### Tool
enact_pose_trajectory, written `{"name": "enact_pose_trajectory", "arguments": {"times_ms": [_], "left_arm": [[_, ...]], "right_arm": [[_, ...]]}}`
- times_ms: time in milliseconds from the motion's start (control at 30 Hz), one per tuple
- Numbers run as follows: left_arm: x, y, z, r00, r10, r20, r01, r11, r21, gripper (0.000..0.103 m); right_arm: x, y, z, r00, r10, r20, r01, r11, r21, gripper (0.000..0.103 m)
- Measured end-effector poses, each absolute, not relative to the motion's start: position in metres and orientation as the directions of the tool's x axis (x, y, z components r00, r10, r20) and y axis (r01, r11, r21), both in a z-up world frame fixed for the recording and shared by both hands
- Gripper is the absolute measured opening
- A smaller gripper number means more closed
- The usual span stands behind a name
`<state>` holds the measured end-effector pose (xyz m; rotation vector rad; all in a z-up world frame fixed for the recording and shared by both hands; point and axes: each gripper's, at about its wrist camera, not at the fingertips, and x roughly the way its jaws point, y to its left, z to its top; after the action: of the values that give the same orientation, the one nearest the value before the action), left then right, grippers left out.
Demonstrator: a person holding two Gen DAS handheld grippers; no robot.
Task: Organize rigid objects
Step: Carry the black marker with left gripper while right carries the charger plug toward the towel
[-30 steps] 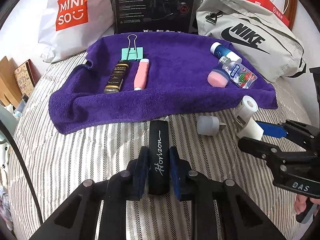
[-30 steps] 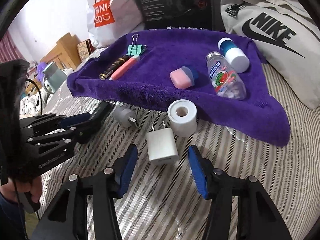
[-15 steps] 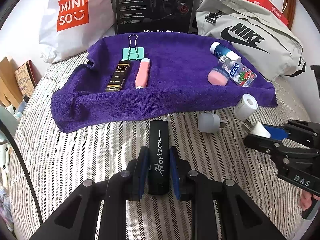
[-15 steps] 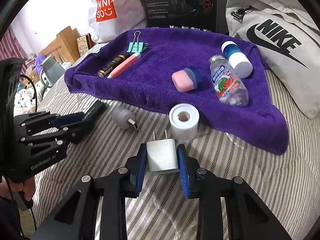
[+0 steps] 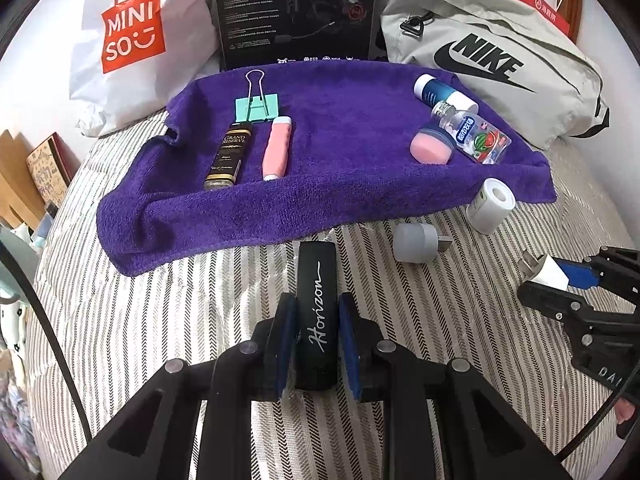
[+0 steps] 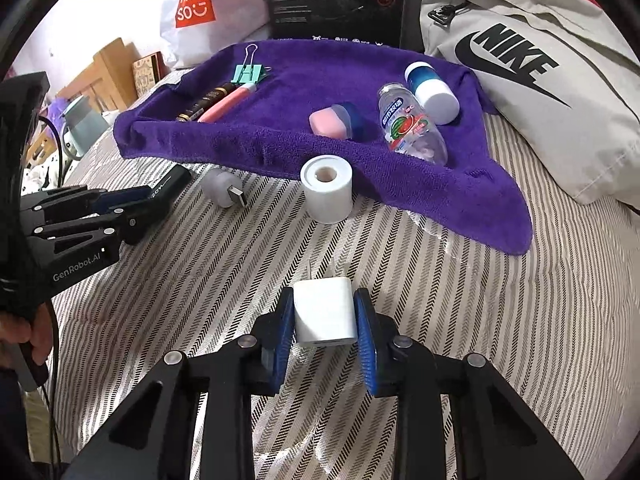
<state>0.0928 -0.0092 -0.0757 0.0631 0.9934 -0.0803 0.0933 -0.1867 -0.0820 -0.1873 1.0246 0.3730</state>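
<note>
Purple towel [image 5: 340,152] at upper frame already carries seven items; your left gripper [image 5: 316,336] clamps the black tube [image 5: 318,312], your right gripper [image 6: 324,320] the white charger [image 6: 325,312], two pieces remain on the bed [image 6: 520,300].

Left hand-held gripper [image 5: 316,344] clamped tight, angled downward, right hand-held gripper [image 6: 325,326] likewise clamped, tilted down

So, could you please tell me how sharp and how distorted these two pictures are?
Left wrist view: sharp, with print on the black case readable; fisheye bends the towel edge, and the corners go black. Right wrist view: equally sharp, the charger crisp; the bag bulges at the rim.
</note>
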Motion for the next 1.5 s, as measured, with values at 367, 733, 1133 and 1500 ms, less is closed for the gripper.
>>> {"name": "enact_pose_trajectory", "arguments": {"times_ms": [367, 733, 1133, 1500], "left_arm": [[0.094, 0.0, -0.073, 0.51, -0.116, -0.852, 0.097, 0.992, -0.077, 0.021], [0.087, -0.004, -0.065, 0.513, -0.112, -0.851, 0.101, 0.992, -0.07, 0.021], [0.089, -0.005, -0.072, 0.498, -0.099, -0.862, 0.104, 0.993, -0.054, 0.021], [0.089, 0.009, -0.056, 0.521, -0.154, -0.84, 0.092, 0.988, -0.124, 0.021]], "right_arm": [[0.091, -0.185, -0.082, 0.475, 0.199, -0.857, -0.4, 0.917, -0.009, 0.029], [0.09, -0.184, -0.081, 0.468, 0.204, -0.86, -0.416, 0.909, -0.011, 0.028], [0.088, -0.186, -0.082, 0.469, 0.22, -0.855, -0.419, 0.908, 0.004, 0.028], [0.089, -0.19, -0.074, 0.466, 0.25, -0.849, -0.419, 0.907, 0.037, 0.028]]}}
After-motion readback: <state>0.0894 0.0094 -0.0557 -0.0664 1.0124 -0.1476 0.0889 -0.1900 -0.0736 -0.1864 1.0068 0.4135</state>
